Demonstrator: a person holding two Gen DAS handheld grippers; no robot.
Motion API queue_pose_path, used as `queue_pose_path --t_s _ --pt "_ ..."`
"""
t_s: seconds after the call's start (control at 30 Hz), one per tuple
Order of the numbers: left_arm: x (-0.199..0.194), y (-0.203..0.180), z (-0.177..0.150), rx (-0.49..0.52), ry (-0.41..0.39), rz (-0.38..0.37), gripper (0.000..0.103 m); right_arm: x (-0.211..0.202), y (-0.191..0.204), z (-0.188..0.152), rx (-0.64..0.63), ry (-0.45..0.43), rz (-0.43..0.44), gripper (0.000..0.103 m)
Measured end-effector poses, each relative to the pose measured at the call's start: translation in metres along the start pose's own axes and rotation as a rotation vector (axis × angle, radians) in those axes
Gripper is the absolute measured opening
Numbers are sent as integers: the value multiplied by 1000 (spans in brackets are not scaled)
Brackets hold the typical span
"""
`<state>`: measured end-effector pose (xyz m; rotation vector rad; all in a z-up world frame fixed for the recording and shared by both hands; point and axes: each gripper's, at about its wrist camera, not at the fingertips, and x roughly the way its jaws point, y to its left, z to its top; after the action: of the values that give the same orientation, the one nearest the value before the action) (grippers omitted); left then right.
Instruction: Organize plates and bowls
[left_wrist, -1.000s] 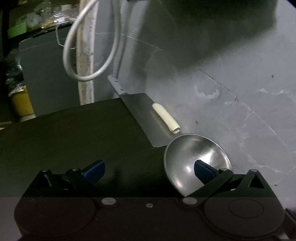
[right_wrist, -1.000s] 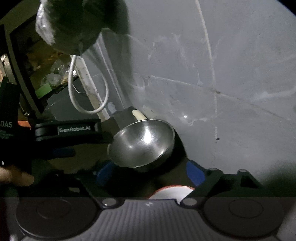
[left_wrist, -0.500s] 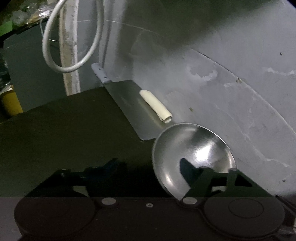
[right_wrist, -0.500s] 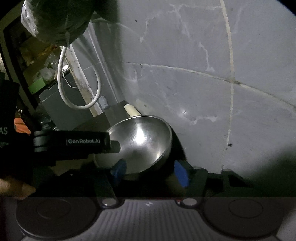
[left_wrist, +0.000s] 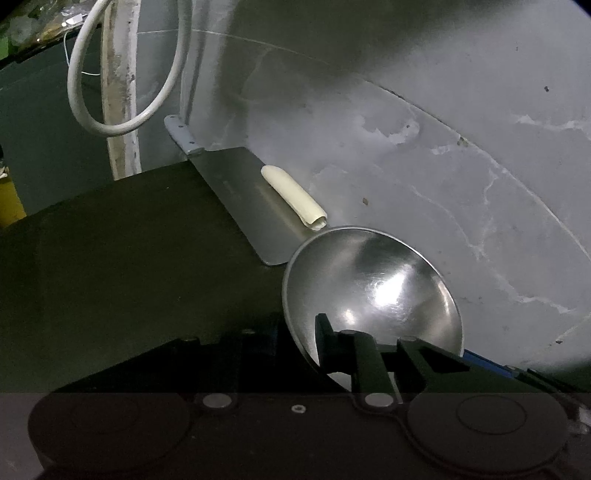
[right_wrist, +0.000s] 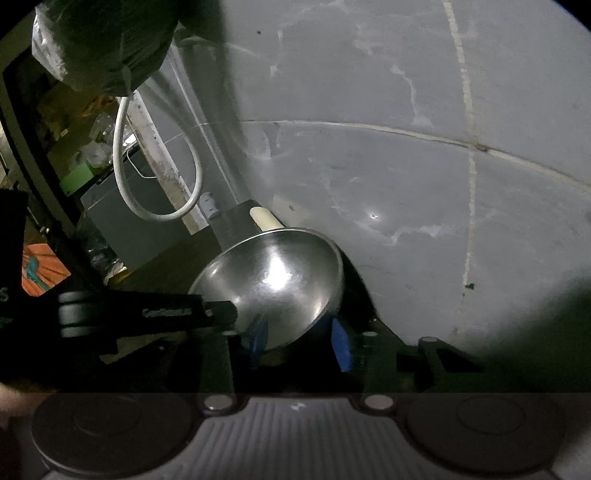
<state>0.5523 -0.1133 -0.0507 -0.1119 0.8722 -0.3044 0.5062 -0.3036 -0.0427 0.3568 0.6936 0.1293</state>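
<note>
Dim, uneven light, strong fisheye warp in both views.
Grey tiled wall (left_wrist: 424, 155) is the brightest area; the near dark counter (left_wrist: 122, 251) is almost black. Specular glare spots inside the steel bowl (left_wrist: 373, 291), plus one on the wall tile. Heavy dark shadow near right in the right wrist view. Grout lines bow at the edges; corners vignetted.
</note>
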Motion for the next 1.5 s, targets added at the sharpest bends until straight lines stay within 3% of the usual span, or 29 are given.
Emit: queue_pose_path --t_s 0.37,0.83,1.07,1.5 --pt "-76 -5 -17 48 -141 61 20 -48 8 -5 -31 -79 148 27" --pt "-205 -36 -77 -17 -233 143 21 -147 21 -31 -155 -42 314 28" --pt "-244 -45 -115 -32 -241 136 21 -193 27 -60 -193 -8 320 28" --pt "-296 -39 -199 -54 -204 51 20 -263 43 -135 -191 48 267 27"
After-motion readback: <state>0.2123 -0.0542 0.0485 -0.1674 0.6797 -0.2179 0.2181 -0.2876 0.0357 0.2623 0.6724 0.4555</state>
